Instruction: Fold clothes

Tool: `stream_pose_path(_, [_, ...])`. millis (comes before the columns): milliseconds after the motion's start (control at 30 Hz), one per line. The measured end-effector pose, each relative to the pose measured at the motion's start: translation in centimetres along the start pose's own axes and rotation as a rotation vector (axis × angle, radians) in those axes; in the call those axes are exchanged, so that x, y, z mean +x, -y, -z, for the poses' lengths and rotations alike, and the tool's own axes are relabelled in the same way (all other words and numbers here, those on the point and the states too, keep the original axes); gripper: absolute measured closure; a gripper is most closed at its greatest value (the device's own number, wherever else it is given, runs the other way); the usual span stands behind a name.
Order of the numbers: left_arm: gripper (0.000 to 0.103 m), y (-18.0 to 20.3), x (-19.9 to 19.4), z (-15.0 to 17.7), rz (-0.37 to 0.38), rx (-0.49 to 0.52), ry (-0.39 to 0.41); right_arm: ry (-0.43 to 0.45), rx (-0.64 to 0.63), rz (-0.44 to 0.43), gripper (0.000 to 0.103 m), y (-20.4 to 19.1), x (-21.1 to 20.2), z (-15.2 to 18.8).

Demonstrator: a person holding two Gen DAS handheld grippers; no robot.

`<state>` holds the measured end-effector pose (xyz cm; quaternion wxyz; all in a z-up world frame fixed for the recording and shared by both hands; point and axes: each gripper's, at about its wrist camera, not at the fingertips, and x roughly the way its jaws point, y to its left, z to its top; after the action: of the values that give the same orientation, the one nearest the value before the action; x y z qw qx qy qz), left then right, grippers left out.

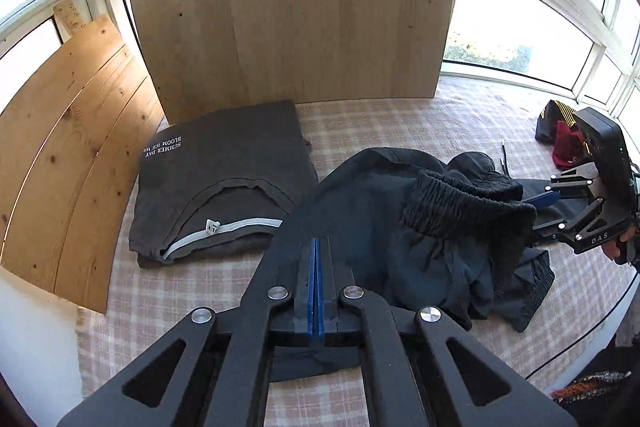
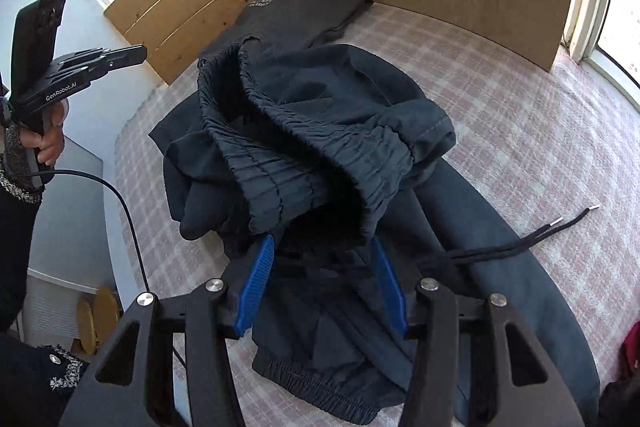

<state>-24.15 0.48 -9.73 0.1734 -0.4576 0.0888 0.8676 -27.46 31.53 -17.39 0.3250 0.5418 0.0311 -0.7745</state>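
A pink checked cloth [image 1: 400, 115] covers the surface. On it lie dark trousers [image 2: 320, 99], crumpled at the centre beside a folded grey T-shirt [image 1: 224, 163] (white print on it). The left gripper [image 1: 316, 247] is closed and holds nothing. The right gripper [image 2: 324, 247] gapes wide around the trousers' fabric.

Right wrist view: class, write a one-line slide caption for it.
Open right tool straddling crumpled dark navy elastic-waist trousers on a pink checked cloth, folded dark grey T-shirt behind.
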Motion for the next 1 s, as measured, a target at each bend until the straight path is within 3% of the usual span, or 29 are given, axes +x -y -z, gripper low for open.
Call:
stream_pose_path(33, [0.093, 0.5, 0.2, 0.5, 0.017, 0.011, -0.009, -0.004, -0.002, 0.014, 0.053, -0.1, 0.3, 0.1])
stream_pose_path(67, [0.074, 1.1, 0.4, 0.9, 0.041, 0.032, -0.020, -0.008, -0.005, 0.027, 0.053, -0.3, 0.6, 0.2])
stream_pose_path(133, [0.053, 2.7, 1.2, 1.3, 0.061, 0.103, -0.032, -0.039, 0.050, -0.020, 0.053, 0.2, 1.0, 0.4])
stream_pose_path(200, [0.053, 4.5, 2.3, 0.8, 0.070, 0.186, -0.047, -0.051, 0.094, -0.086, 0.053, 0.6, 0.7, 0.9])
stream_pose_path(300, [0.046, 6.2, 4.2, -0.4, 0.101, 0.289, -0.069, -0.023, 0.083, -0.092, 0.052, 0.2, -0.5, 1.9])
stream_pose_path(433, [0.040, 7.4, 7.0, -1.7, 0.221, 0.357, -0.137, 0.010, 0.118, -0.154, 0.046, 0.0, -0.9, 2.4])
stream_pose_path(533, [0.040, 8.7, 8.8, -2.2, 0.281, 0.395, -0.175, 0.020, 0.125, -0.110, 0.045, 0.0, 0.0, 2.0])
stream_pose_path(600, [0.052, 9.6, 9.5, -2.5, 0.320, 0.400, -0.186, 0.014, 0.141, -0.086, 0.045, 0.6, 0.8, 1.9])
stream_pose_path(667, [0.090, 10.1, 9.4, -2.7, 0.367, 0.400, -0.181, 0.002, 0.168, -0.067, 0.045, 1.4, 1.7, 1.6])
stream_pose_path(733, [0.091, 10.2, 8.6, -3.0, 0.373, 0.399, -0.148, 0.000, 0.196, -0.069, 0.045, 2.0, 2.1, 1.5])
stream_pose_path(833, [0.092, 9.0, 6.9, -3.6, 0.321, 0.366, -0.090, 0.025, 0.200, -0.087, 0.045, 2.1, 1.6, 1.6])
stream_pose_path(1000, [0.092, 2.4, 3.3, -3.9, 0.210, 0.186, 0.000, 0.086, 0.190, -0.137, 0.045, 1.2, -0.8, 2.5])
